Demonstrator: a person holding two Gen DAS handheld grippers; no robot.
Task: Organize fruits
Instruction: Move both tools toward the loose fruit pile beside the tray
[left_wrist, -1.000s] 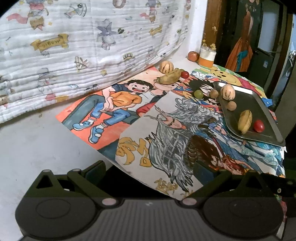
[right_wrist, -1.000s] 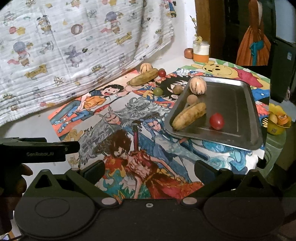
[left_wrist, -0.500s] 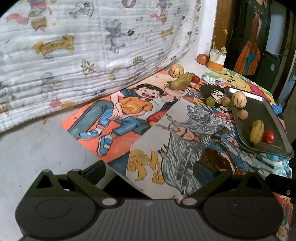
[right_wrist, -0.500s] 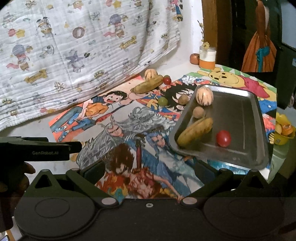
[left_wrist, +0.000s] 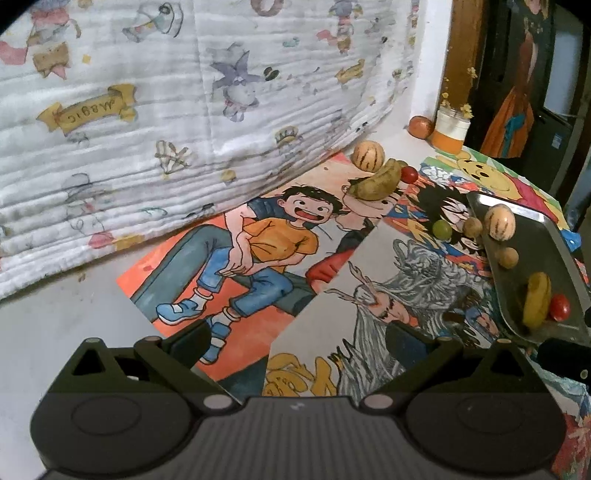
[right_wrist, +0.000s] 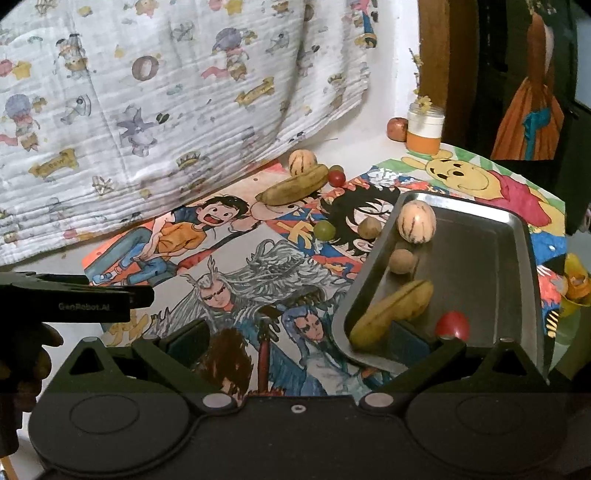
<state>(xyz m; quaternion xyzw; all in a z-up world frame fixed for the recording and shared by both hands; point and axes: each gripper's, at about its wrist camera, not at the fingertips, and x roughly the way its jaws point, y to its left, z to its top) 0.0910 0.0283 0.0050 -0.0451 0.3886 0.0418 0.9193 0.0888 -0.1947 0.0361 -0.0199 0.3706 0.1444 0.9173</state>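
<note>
Both grippers empty, fingers apart, held low over the posters; fruit half sorted.

Tray (right_wrist: 517, 236) holds four fruits; loose ones lie near its far-left corner: melon (right_wrist: 302, 162), banana (right_wrist: 293, 186), tomato (right_wrist: 336, 178), grape (right_wrist: 324, 230). Banana looks soft, likely bruises: grip mid-length. Round ones may roll. Left gripper (left_wrist: 295, 343) reads "GenRobot.AI"; right gripper (right_wrist: 295, 341).

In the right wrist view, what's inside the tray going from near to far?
In the tray: red tomato → yellow banana-like fruit → small brown round fruit → striped melon.
</note>
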